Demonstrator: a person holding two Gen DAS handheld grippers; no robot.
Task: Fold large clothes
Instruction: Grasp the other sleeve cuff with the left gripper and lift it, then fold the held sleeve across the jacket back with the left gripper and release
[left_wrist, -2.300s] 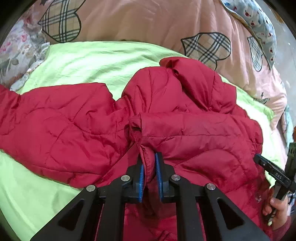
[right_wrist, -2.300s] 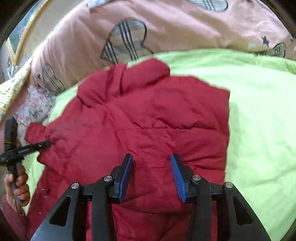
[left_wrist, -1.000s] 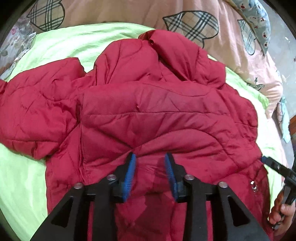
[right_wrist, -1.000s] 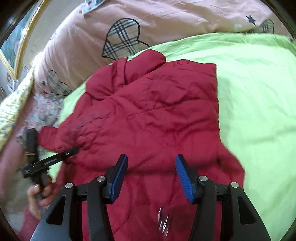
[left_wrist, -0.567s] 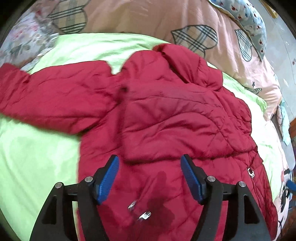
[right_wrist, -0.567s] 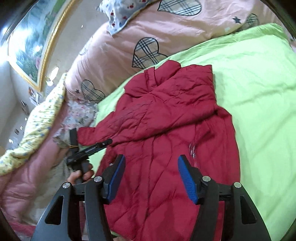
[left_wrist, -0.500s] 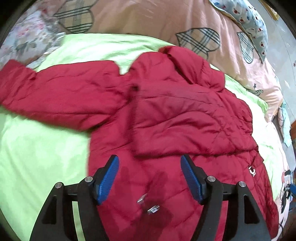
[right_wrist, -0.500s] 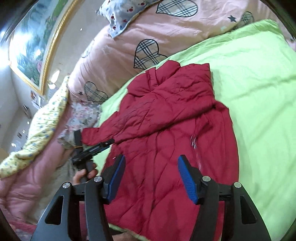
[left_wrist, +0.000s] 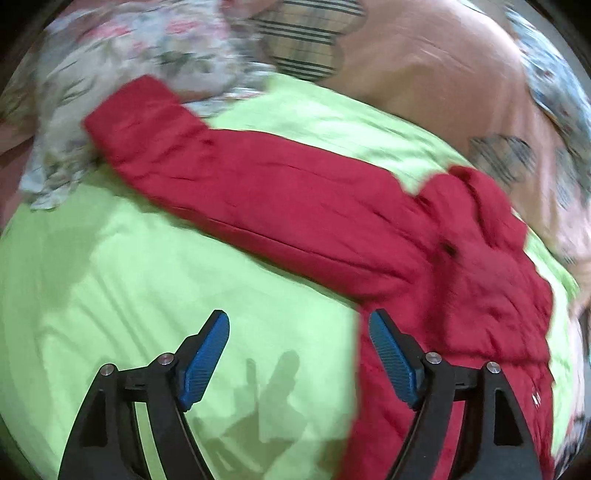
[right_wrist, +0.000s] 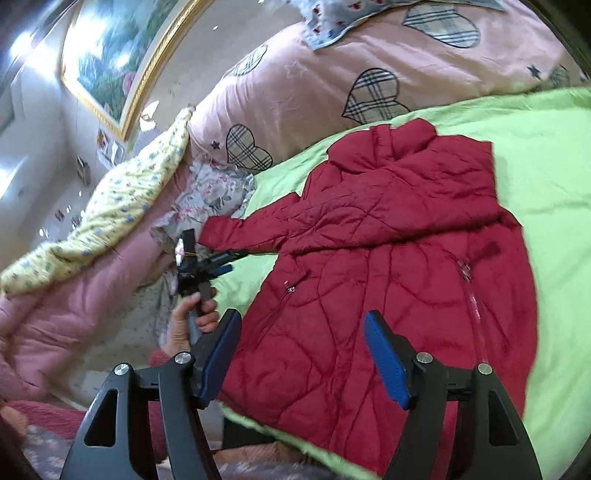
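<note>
**On lime-green bedsheet: red jacket, one sleeve out**

Across the lime-green bedsheet (right_wrist: 546, 192) lies the red quilted puffer jacket (right_wrist: 388, 258), one sleeve (left_wrist: 240, 188) stretched toward floral fabric (left_wrist: 122, 62). Left gripper (left_wrist: 298, 350) gapes empty over sheet; right gripper (right_wrist: 301, 350) spread wide, empty, above jacket hem.

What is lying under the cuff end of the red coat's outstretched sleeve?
The sleeve of the red coat lies mostly on the green sheet; its cuff overlaps a floral cloth. What lies beneath that cloth is covered.

Left claw (left_wrist: 297, 354) and right claw (right_wrist: 301, 350) gape wide.
</note>
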